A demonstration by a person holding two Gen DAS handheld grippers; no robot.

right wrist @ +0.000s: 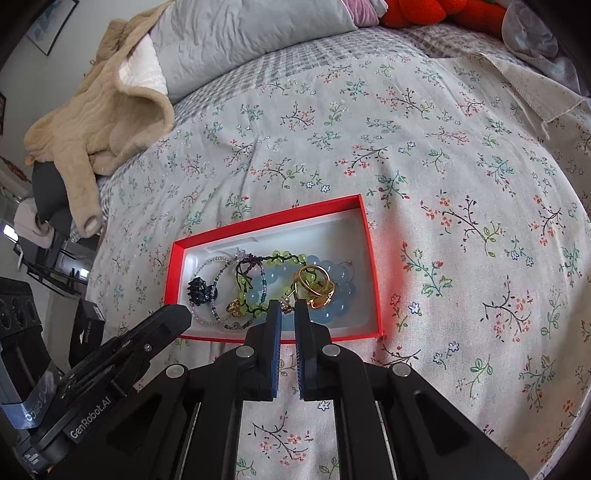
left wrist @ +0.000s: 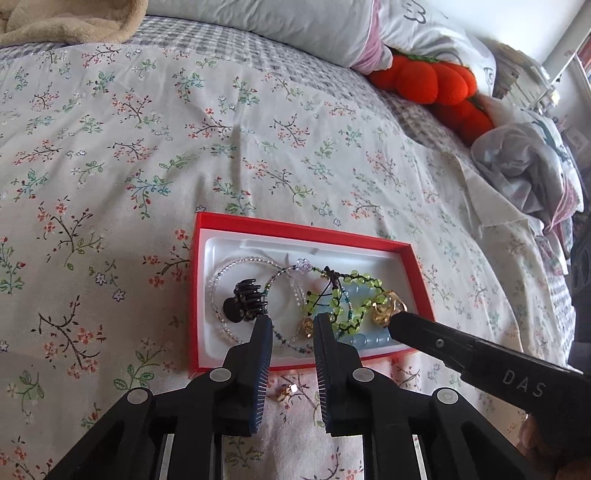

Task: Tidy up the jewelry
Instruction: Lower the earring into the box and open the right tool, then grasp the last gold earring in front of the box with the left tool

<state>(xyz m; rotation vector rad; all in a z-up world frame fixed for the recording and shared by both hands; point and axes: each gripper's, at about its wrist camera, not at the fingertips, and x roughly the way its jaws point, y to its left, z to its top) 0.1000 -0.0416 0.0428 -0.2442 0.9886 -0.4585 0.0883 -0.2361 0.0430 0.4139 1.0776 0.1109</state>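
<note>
A red box (left wrist: 306, 230) (right wrist: 373, 258) with a white liner lies on the floral bedspread. It holds a black claw clip (left wrist: 245, 304) (right wrist: 201, 291), clear bead bracelets (left wrist: 236, 266), a green bead bracelet (left wrist: 347, 295) (right wrist: 280, 256), pale blue beads (left wrist: 369, 338) (right wrist: 340, 280) and gold pieces (left wrist: 386, 308) (right wrist: 314, 284). My left gripper (left wrist: 293, 325) is open and empty over the box's near edge. My right gripper (right wrist: 288, 306) is nearly shut on a small gold piece (right wrist: 286, 304) above the box; it also shows in the left wrist view (left wrist: 397, 321). A small gold ring (left wrist: 286, 393) lies on the bedspread below the left gripper.
Grey pillows (left wrist: 277, 22) and an orange plush toy (left wrist: 439, 83) lie at the head of the bed. A beige fleece garment (right wrist: 99, 122) lies at the far left, crumpled cloth (left wrist: 524, 173) at the right. Black boxes (right wrist: 86, 328) stand beside the bed.
</note>
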